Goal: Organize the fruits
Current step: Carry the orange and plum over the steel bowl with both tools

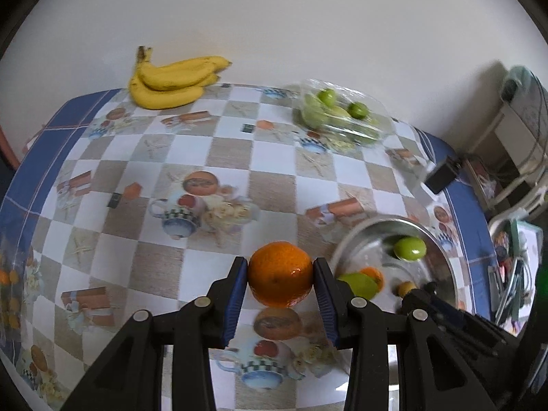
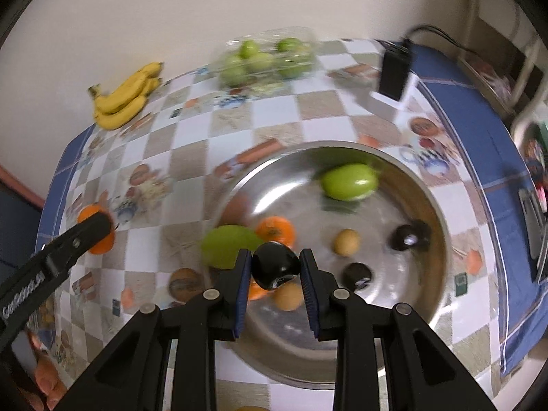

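My left gripper [image 1: 280,274] is shut on an orange [image 1: 280,274], held just above the checkered tablecloth, left of the steel bowl [image 1: 441,253]. In the right wrist view the left gripper [image 2: 97,227] and its orange [image 2: 89,213] show at the left. My right gripper [image 2: 275,267] is shut on a dark round fruit [image 2: 275,267], held above the near side of the steel bowl [image 2: 435,239]. The bowl holds green fruits [image 2: 349,181], an orange [image 2: 275,229], small tan fruits [image 2: 347,242] and dark fruits [image 2: 406,238].
A banana bunch [image 1: 171,80] lies at the table's far left by the wall. A clear plastic tray of green fruits [image 1: 339,113] stands at the far side. A black box [image 2: 394,72] sits near the far right edge. Clutter stands beyond the table's right edge.
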